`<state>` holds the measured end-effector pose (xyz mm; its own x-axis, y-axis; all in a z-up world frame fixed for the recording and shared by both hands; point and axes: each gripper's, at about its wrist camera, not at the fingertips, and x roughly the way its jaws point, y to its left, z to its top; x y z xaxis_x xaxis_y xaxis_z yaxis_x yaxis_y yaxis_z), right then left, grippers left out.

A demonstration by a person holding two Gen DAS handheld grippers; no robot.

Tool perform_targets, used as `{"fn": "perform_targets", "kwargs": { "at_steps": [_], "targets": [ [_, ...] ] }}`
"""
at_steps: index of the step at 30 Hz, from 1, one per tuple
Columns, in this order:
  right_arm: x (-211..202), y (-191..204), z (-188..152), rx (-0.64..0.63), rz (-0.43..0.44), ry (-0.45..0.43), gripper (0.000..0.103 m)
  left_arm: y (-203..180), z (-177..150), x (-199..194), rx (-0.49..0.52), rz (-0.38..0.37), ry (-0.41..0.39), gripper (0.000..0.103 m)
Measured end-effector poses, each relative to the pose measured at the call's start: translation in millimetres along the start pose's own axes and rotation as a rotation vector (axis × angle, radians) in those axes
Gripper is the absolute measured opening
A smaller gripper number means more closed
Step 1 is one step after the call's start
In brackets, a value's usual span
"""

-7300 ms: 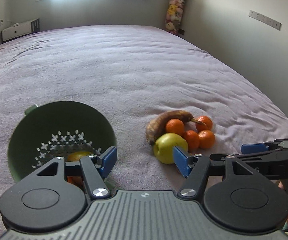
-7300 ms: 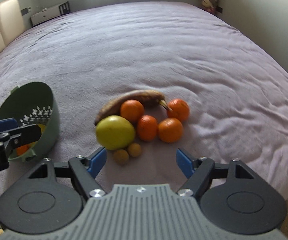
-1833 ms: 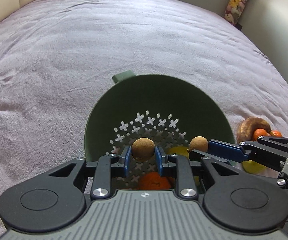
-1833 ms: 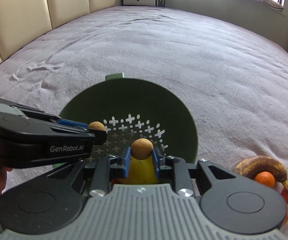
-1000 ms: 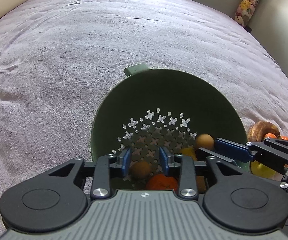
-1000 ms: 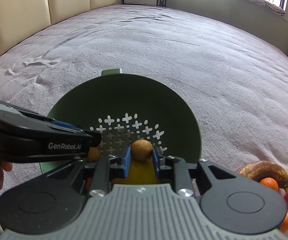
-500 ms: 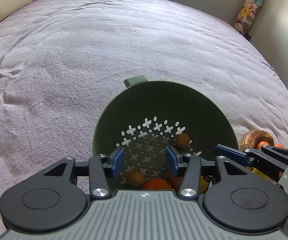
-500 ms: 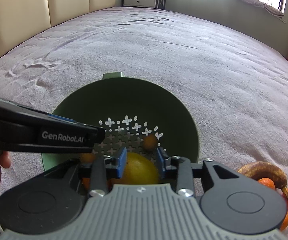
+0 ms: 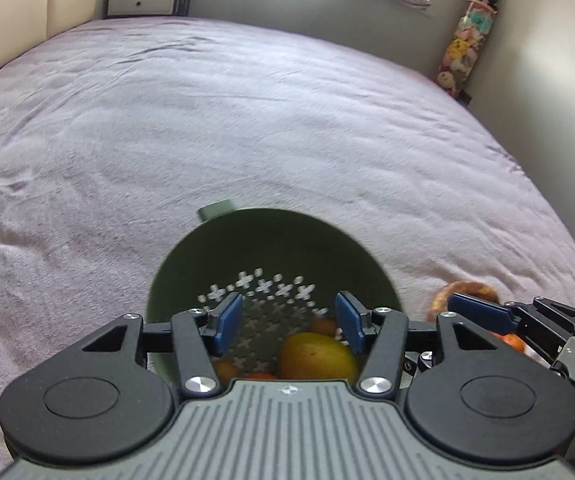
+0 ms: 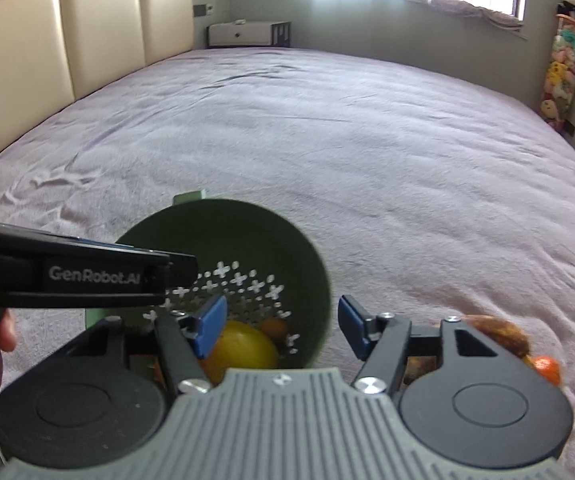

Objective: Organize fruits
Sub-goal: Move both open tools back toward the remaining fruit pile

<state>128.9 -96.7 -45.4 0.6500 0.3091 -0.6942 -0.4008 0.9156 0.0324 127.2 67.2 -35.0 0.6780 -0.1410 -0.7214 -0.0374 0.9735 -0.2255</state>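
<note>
Since a second ago: both small round brown fruits have left your pads and dropped into the dark green plastic colander (image 9: 271, 248); you have lifted both grippers back from it.
Left gripper (image 9: 289, 322): its jaws have just been opening and now stand apart, nothing between the blue pads; only the colander's perforated floor shows through the gap.
Right gripper (image 10: 283, 326): its jaws have just been opening too and now stand apart and empty, hanging over the colander's near right rim.
Colander: it sits on the mauve bedspread (image 9: 247, 120), its tab handle on the far side from you.
Inside the colander: a large yellow-green round fruit (image 9: 317, 356) against the near wall, one small brown fruit (image 10: 273, 326) just beyond it, and orange pieces (image 9: 225, 369) partly hidden under your left gripper. You cannot count them all from here.
Left outside: to the right of the colander, a brown overripe banana (image 10: 499, 330) and at least one small orange mandarin (image 10: 547, 366) beside it; the gripper bodies hide the rest of that pile.
Progress: judged as well under way, not finished.
Next, likely: go to the pile on the right of the colander.
</note>
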Motion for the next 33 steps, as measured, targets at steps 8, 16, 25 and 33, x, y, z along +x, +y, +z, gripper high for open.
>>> {"fn": "perform_targets", "kwargs": {
  "at_steps": [8, 16, 25, 33],
  "targets": [
    [-28.0, -31.3, -12.8, 0.067, -0.084, -0.005, 0.079, -28.6, -3.8, -14.7, 0.05, -0.029, -0.042, 0.063],
    [-48.8, -78.0, -35.5, 0.194, -0.167, 0.042, 0.08, -68.4, -14.6, -24.1, 0.158, -0.076, -0.071, 0.063],
    [-66.7, -112.9, -65.0, 0.241, -0.26, 0.04, 0.081, -114.5, -26.6, -26.3, 0.265, -0.102, -0.08, 0.063],
    [-75.7, -133.3, -85.1, 0.217, -0.302, 0.019, 0.081, -149.3, -40.7, -15.9, 0.33, -0.135, -0.056, 0.061]
  ]
}}
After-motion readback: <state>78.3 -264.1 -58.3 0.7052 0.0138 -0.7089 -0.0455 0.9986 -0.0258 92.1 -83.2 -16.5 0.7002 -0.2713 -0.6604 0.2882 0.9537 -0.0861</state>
